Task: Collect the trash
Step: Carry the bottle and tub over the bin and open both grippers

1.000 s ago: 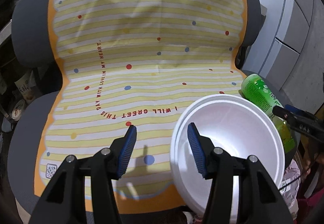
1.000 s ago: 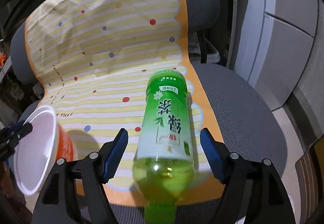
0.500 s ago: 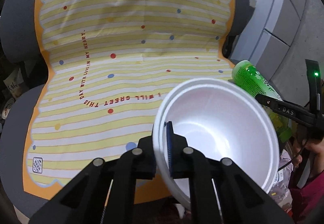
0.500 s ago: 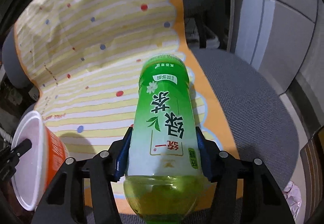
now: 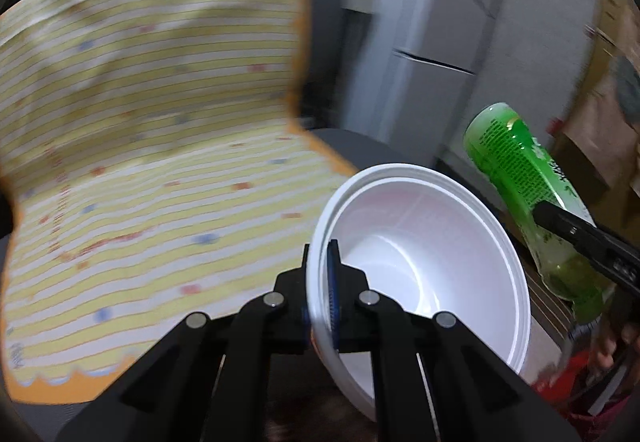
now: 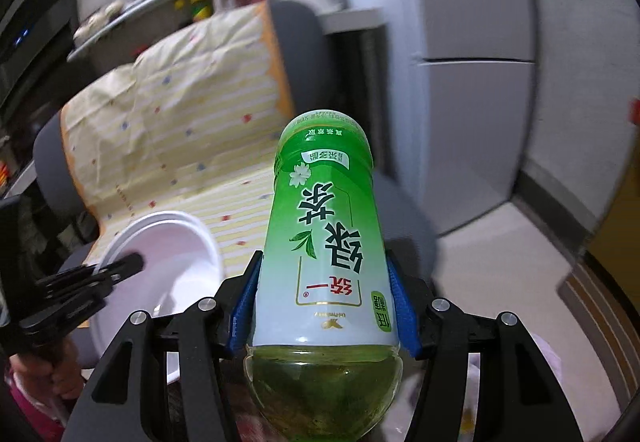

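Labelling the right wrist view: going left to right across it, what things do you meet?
Left gripper → white foam bowl → green tea bottle in the right gripper → grey cabinet.

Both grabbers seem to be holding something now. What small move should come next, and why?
Probably carry both pieces away from the chair toward a bin, which isn't visible here. The left gripper is pinching the white foam bowl's rim, and the right gripper is clamped on the green plastic tea bottle. Both are lifted.

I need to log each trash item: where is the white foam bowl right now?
The white foam bowl is held off the chair, its rim pinched by the left gripper, low and right of centre in the left wrist view, just left of the green tea bottle.
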Tool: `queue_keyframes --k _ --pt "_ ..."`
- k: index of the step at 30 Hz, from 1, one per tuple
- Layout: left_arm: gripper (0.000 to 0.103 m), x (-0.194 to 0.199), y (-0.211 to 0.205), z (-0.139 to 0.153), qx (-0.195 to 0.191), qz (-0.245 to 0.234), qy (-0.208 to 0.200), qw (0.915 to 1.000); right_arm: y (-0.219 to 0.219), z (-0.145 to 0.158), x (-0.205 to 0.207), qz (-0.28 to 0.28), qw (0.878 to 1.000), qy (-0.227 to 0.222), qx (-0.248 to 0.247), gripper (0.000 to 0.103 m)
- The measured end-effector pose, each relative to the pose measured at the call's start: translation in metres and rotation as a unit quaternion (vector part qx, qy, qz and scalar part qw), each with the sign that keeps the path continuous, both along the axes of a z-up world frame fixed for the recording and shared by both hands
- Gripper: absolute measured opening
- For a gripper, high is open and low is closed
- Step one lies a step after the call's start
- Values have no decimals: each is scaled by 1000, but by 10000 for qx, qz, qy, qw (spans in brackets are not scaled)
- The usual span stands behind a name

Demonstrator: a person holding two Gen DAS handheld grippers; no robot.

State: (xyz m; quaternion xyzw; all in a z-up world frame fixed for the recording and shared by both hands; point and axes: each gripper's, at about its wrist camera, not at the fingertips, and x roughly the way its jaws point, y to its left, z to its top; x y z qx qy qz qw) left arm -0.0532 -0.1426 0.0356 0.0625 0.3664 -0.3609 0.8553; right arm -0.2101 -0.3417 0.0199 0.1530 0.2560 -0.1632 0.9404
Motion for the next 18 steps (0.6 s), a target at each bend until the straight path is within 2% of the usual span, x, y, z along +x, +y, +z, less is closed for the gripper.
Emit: queue_keyframes --k 4,7,12,17,18 --pt "4 -34 -64 -9 5 -876 -68 9961 -24 -8 -63 -771 9970 -6 -52 58" --pt "5 -58 -106 -24 125 -1389 93 9902 -44 -22 -98 -1236 9923 -8 103 58" --pt "4 -88 -160 -41 388 -1964 261 9794 -75 -42 -130 -1700 9847 -65 374 58" --pt "5 -106 -207 -54 636 -2344 344 9694 -94 -43 -153 -2058 9779 -196 309 58" --pt "14 -108 -215 -56 652 -2380 363 9684 -96 -44 -155 -2115 9768 -198 281 59"
